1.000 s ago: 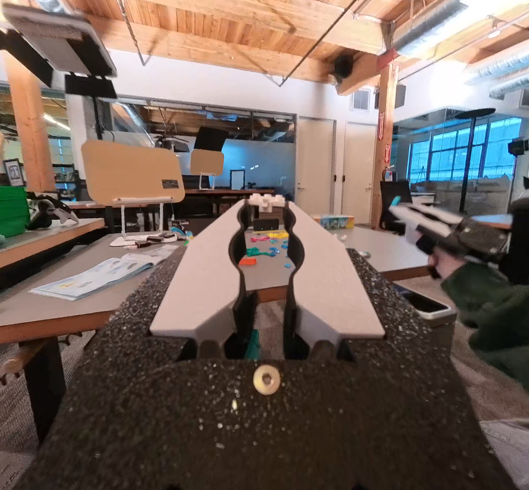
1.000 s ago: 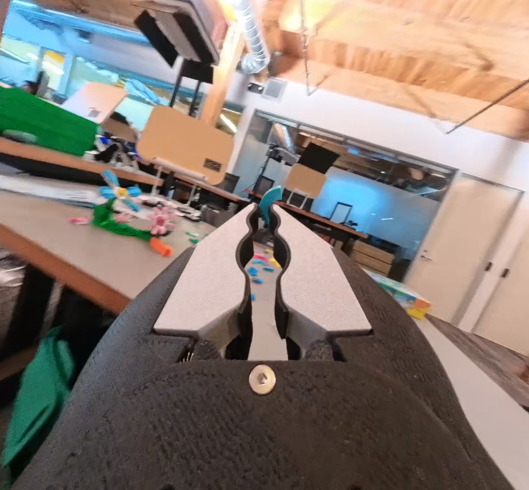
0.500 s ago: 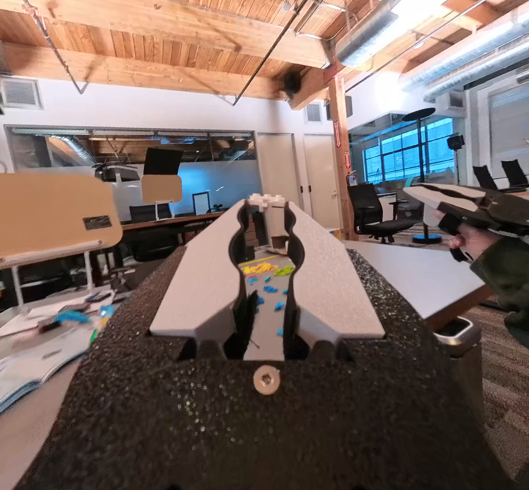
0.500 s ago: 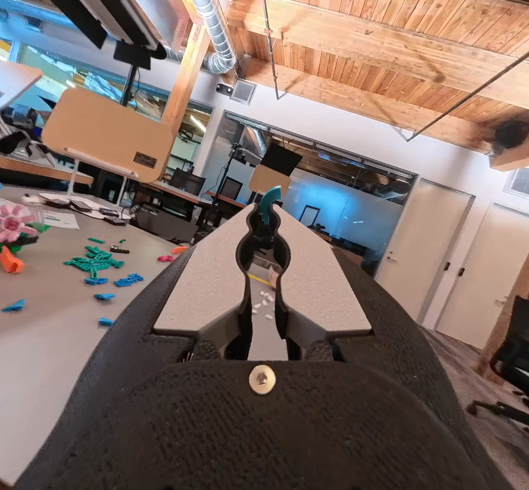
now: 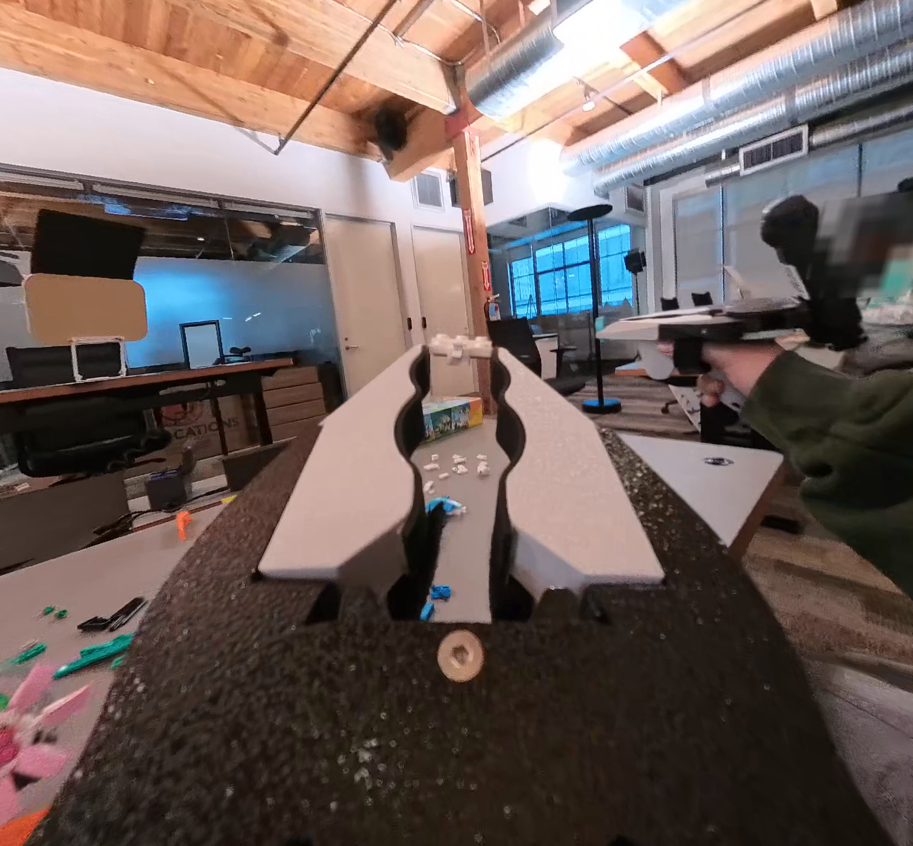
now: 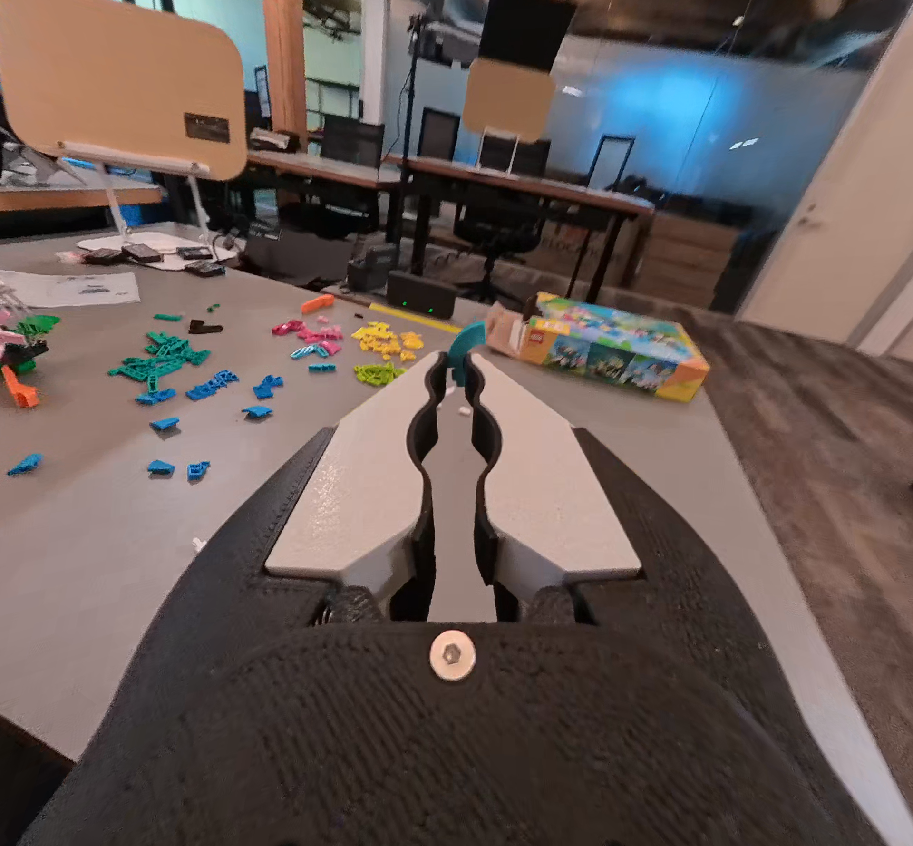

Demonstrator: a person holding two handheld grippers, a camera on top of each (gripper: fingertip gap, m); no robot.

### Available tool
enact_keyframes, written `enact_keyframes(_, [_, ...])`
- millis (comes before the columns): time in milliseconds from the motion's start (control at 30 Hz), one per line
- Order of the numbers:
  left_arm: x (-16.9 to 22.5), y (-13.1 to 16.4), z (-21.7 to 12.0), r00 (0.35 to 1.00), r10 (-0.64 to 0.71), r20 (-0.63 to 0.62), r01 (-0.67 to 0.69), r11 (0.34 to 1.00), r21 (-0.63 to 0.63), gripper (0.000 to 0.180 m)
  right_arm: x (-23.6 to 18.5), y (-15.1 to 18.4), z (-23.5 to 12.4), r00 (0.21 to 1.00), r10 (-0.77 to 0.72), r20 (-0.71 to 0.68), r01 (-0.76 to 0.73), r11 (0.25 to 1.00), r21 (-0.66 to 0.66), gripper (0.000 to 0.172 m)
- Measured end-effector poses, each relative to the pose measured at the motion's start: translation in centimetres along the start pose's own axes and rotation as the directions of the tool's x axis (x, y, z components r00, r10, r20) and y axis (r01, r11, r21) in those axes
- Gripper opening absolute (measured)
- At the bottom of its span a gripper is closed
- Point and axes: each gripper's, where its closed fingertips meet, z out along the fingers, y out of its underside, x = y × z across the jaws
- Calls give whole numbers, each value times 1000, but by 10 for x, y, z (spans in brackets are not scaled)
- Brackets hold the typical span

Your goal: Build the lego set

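My left tongs (image 5: 459, 353) are clamped on a small white brick piece (image 5: 458, 352) held up off the table (image 5: 691, 486), with loose white bits (image 5: 457, 465) and a colourful box (image 5: 447, 419) on the table beyond the tips. My right tongs (image 6: 457, 363) are pinched on a curved teal piece (image 6: 464, 345), also clear of the table. Sorted piles sit to its left: green (image 6: 158, 360), blue (image 6: 212, 385), pink (image 6: 311, 333), yellow (image 6: 388, 339); the opened box (image 6: 602, 345) lies just right of the tips.
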Motion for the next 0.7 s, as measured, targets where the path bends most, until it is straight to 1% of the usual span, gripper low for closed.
enact_keyframes(33, [1,7,9,1000,10,-12,-10,1000,-12,22,3,9,9,1000,18,21,-17,1000,-21,6])
enact_keyframes(133, [-3,30,49,996,51,-66,-55,997,-53,22,14,37,42,997,33,72,-26,996,-85,6])
enact_keyframes(267, [-15,55,120,991,49,-128,-58,996,-70,22,27,77,93,985,86,152,-56,980,-191,6])
enact_keyframes(333, [-21,70,152,988,72,-137,-84,993,-87,22,31,99,112,976,118,183,-63,957,-283,6])
enact_keyframes(433, [-30,94,189,985,89,-151,-106,988,-111,22,31,127,126,958,208,200,-106,898,-426,6])
enact_keyframes(500, [-37,111,203,984,111,-137,-127,985,-115,22,32,144,126,953,240,186,-111,844,-524,6])
enact_keyframes(533, [-39,119,207,984,122,-132,-138,983,-120,22,32,153,122,949,259,182,-108,806,-582,6])
enact_keyframes(633, [-30,140,206,967,184,-178,-211,966,-148,22,33,176,102,940,313,135,-128,692,-711,6])
enact_keyframes(700, [-25,144,201,956,221,-193,-252,956,-152,22,34,186,91,926,367,90,-177,632,-754,6])
